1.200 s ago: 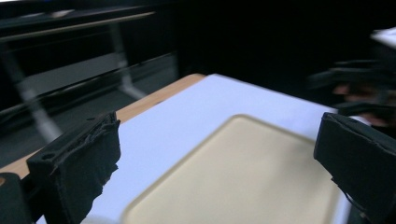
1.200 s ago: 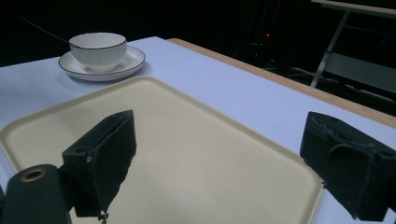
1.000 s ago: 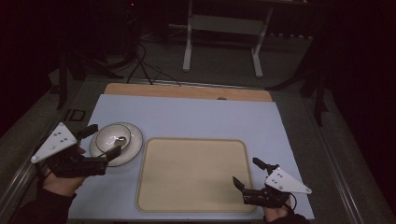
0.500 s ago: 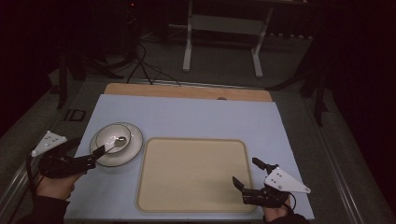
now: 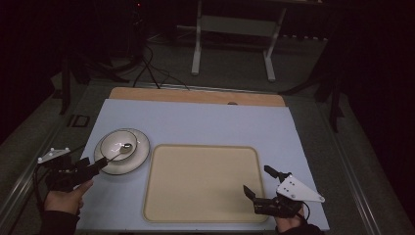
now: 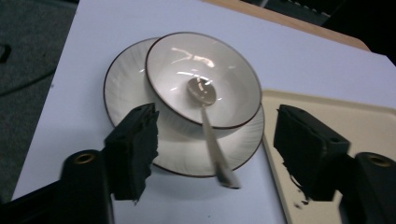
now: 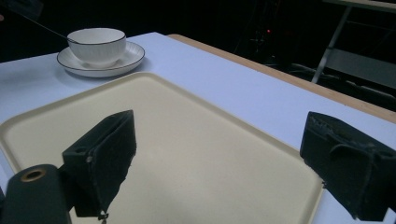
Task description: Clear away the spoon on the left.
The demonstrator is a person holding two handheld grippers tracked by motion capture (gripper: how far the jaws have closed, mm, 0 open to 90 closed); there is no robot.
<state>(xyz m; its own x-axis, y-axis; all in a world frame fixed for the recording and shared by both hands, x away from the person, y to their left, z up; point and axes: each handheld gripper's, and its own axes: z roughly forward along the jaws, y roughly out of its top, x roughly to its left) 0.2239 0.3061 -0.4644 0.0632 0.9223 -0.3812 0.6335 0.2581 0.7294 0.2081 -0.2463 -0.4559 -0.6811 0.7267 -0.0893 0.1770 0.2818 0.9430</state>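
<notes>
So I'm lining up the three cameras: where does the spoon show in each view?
High view: spoon left of centre, in the bowl, handle toward the left claw.
Left gripper view: centre, handle past the plate rim.
Right gripper view: thin handle top left.
Shared landmark: the tray.

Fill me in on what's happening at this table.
A person holds a gripper in each hand. The left gripper is open just short of a white bowl on a saucer; a spoon rests in the bowl with its handle pointing toward the jaws. The right gripper, also open, hovers by the beige tray.
</notes>
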